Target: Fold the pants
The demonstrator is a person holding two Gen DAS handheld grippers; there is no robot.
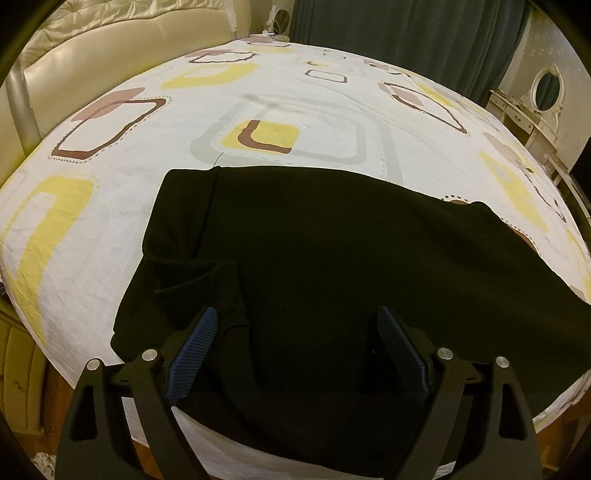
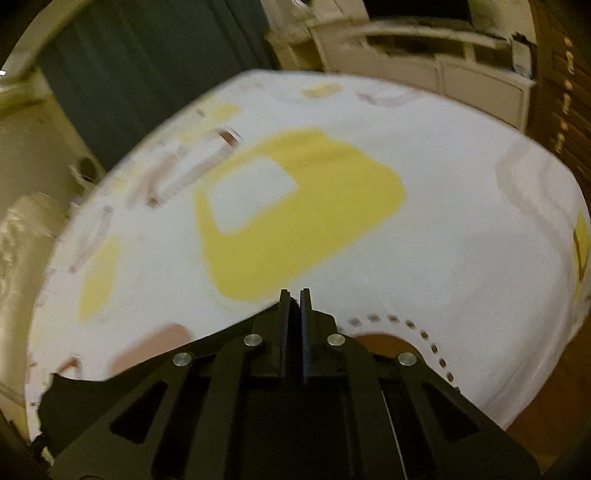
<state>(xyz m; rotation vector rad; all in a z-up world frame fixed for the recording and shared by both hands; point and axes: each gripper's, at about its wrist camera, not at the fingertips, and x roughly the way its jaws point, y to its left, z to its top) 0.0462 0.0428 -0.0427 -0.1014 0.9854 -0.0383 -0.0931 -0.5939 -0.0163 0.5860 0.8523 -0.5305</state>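
The black pants (image 1: 314, 251) lie spread on the patterned bed sheet (image 1: 229, 110), reaching from the bed's middle to its near edge. My left gripper (image 1: 295, 321) is open, its blue-padded fingers (image 1: 195, 350) wide apart just over the near part of the pants, holding nothing. My right gripper (image 2: 294, 295) is shut on an edge of the black pants (image 2: 92, 398), which trail down and to the left from the fingertips over the sheet (image 2: 424, 258). The right wrist view is motion-blurred.
A cream padded headboard (image 1: 122, 37) stands at the far left of the bed. Dark curtains (image 1: 406, 33) hang behind it. A white dressing table with an oval mirror (image 1: 546, 88) stands at the right. White cabinets (image 2: 443, 74) and wooden floor (image 2: 554, 387) border the bed.
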